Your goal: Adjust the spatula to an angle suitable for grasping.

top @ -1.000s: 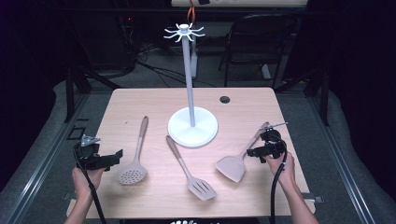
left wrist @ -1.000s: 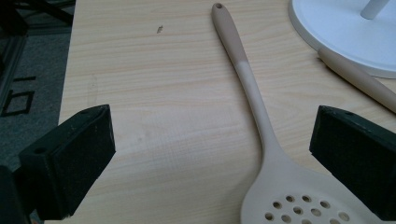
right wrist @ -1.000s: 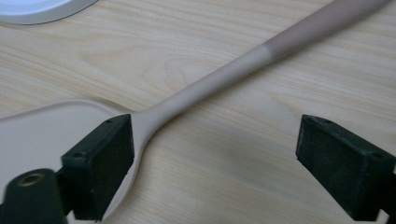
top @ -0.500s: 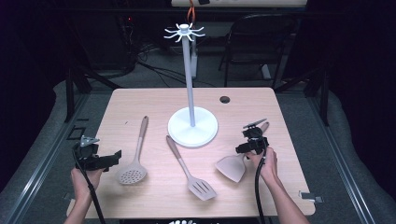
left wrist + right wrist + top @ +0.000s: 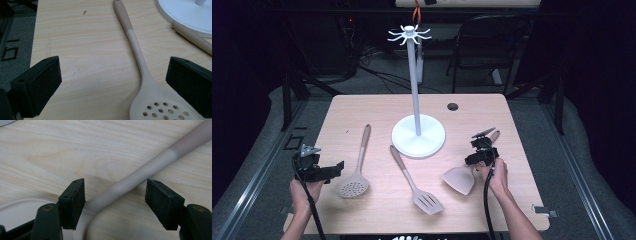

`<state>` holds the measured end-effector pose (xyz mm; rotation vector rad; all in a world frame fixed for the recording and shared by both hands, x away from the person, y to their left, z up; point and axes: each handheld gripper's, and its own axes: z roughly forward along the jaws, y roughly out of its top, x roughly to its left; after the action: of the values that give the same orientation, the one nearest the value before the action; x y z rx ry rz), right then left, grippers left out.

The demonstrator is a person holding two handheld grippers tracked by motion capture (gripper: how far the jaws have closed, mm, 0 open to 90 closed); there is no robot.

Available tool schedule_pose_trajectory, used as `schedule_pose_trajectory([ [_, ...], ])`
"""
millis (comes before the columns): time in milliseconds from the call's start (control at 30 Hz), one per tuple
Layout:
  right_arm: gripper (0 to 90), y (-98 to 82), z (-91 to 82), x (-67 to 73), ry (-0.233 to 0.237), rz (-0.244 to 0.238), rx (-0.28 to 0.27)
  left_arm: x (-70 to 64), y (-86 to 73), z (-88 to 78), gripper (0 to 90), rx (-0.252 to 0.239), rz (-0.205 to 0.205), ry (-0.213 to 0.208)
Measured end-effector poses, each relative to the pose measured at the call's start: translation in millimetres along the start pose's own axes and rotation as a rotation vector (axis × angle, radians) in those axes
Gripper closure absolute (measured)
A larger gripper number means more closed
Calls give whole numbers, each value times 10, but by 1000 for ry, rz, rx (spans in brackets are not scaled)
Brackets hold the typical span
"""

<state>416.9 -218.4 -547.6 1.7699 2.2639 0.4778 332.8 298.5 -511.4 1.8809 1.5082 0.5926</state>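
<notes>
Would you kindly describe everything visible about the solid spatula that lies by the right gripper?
The solid spatula lies flat on the table, at its right side. It has a broad, unslotted, pale blade, nearest the person, and a round handle running away to the right, pale grey-beige near the blade and browner farther up; it looks like matte silicone. The right gripper straddles the handle's neck, its jaws have just been closing; one pad looks to touch it, the other stands clear.
</notes>
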Motion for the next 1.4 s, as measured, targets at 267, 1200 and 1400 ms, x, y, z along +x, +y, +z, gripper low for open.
schedule_pose_trajectory([
  [267,349,-5,20,-22,24,-6,5,-3,-5,6,2,1,4,-20],
  [1200,618,14,-45,-66,74,-64,69,-7,-5,-3,3,-4,25,-31],
  [1400,661,16,-65,-62,63,-97,86,-6,-6,1,3,-2,25,-33],
])
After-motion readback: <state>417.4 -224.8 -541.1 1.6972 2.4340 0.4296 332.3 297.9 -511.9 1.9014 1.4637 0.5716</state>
